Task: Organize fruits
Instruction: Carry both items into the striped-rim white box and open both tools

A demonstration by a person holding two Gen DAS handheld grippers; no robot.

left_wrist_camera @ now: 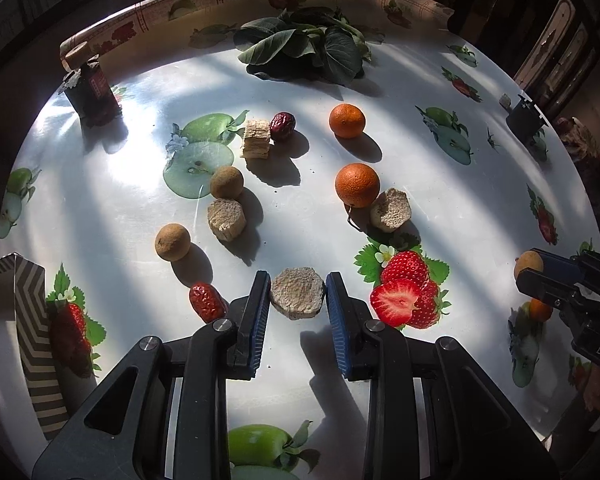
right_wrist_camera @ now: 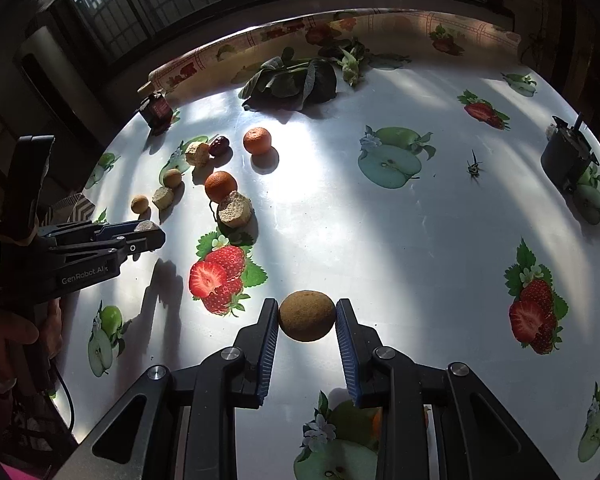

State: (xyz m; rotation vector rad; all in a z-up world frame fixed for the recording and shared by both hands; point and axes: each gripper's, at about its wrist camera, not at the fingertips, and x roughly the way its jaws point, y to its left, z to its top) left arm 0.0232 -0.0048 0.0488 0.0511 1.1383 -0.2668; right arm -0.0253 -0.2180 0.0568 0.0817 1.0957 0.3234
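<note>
My left gripper (left_wrist_camera: 298,294) is shut on a beige crumbly biscuit piece (left_wrist_camera: 297,292) above the table; it also shows in the right wrist view (right_wrist_camera: 146,230). My right gripper (right_wrist_camera: 307,318) is shut on a brown longan (right_wrist_camera: 307,315), seen from the left wrist view at the right edge (left_wrist_camera: 528,266). On the table lie two oranges (left_wrist_camera: 347,121) (left_wrist_camera: 357,185), two more longans (left_wrist_camera: 227,182) (left_wrist_camera: 172,241), two red dates (left_wrist_camera: 283,125) (left_wrist_camera: 207,301) and other biscuit pieces (left_wrist_camera: 256,139) (left_wrist_camera: 226,219) (left_wrist_camera: 391,209).
A round table (right_wrist_camera: 380,240) has a fruit-print cloth. Leafy greens (left_wrist_camera: 308,42) lie at the far side. A dark jar (left_wrist_camera: 92,88) stands far left, a black container (right_wrist_camera: 564,160) far right, a striped box (left_wrist_camera: 32,320) near left. Another orange (left_wrist_camera: 540,310) lies under the right gripper.
</note>
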